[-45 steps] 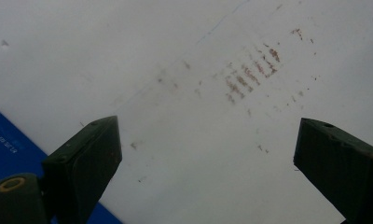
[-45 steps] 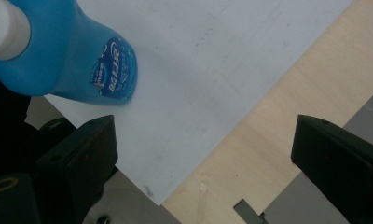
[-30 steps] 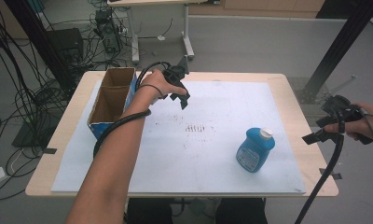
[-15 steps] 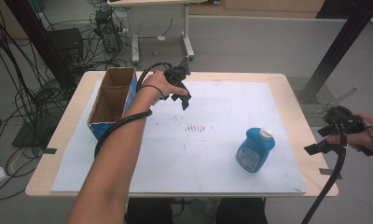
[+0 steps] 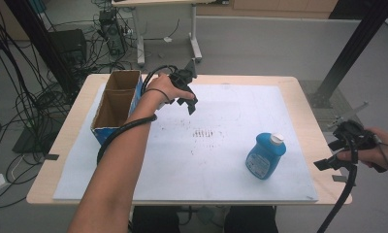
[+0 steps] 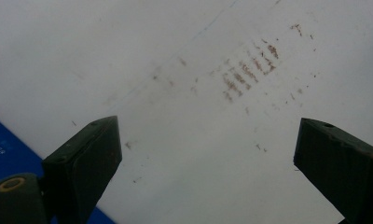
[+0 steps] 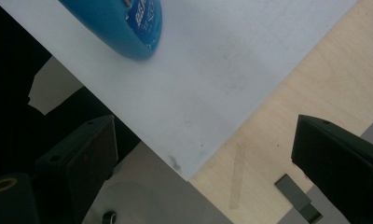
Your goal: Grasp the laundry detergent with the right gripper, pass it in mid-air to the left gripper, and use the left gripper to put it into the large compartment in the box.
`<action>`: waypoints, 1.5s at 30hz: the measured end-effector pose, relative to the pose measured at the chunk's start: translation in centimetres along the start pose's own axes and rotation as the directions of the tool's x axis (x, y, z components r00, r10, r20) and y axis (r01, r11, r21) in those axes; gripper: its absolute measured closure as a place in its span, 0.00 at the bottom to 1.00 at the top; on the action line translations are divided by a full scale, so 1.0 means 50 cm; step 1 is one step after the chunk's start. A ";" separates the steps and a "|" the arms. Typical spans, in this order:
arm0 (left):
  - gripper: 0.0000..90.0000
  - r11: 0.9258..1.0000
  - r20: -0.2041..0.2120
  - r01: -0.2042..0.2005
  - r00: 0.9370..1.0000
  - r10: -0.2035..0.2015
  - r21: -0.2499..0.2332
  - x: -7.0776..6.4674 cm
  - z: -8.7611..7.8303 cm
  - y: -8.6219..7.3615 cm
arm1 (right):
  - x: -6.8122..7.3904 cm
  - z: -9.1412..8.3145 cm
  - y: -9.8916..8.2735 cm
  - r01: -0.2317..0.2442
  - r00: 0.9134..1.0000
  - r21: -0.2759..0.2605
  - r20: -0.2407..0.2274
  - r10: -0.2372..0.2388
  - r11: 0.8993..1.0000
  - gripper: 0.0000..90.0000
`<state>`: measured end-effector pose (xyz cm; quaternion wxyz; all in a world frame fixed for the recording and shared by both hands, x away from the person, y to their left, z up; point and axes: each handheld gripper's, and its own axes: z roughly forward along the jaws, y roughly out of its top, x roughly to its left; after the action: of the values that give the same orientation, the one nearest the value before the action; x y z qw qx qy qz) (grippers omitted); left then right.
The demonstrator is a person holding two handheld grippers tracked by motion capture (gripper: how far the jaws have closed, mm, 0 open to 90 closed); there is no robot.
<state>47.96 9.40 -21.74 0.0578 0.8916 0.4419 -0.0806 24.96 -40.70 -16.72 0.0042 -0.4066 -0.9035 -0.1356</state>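
**My right gripper comes closer to the blue bottle**

At the left of the worktop (image 5: pixel 61 160) stands the cardboard box (image 5: pixel 115 104), open on top, and nothing around it has changed. My left gripper (image 5: pixel 191 108) hangs just beside the box, over the white sheet (image 5: pixel 221 170), in the same place as one second ago. Its jaws are wide apart and hold nothing; under them I see only the sheet with its brown marks (image 6: pixel 250 70).

More to the right lies the blue bottle (image 5: pixel 266 156), on the sheet near the front right corner, its white cap toward the far side. It has not moved.

The change is at the right. My right gripper (image 5: pixel 333 154) has come lower and nearer to the worktop edge since a second ago. Its jaws are wide and empty, and the bottle (image 7: pixel 117 25) sits ahead of them, well apart. I judge that the reach for the bottle has started, but the grasp is not yet near.
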 end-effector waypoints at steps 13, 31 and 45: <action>0.09 1.000 -0.004 0.013 1.000 -0.013 0.008 0.003 0.006 -0.005 | 0.010 0.019 -0.047 -0.017 1.000 -0.036 -0.022 0.016 0.999 0.07; 0.09 1.000 0.005 0.017 1.000 -0.017 0.008 0.005 0.012 -0.006 | 0.031 0.039 -0.090 -0.014 0.999 -0.079 -0.033 0.011 0.997 0.07; 0.09 1.000 0.011 0.027 1.000 -0.027 -0.004 0.009 0.008 -0.016 | 0.050 0.072 -0.112 -0.003 0.999 -0.103 -0.035 -0.001 0.995 0.07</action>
<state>47.53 10.16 -22.25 0.0612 0.8848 0.4539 -0.0855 19.55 -41.52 -21.25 -0.0009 -0.4042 -0.8949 -0.1891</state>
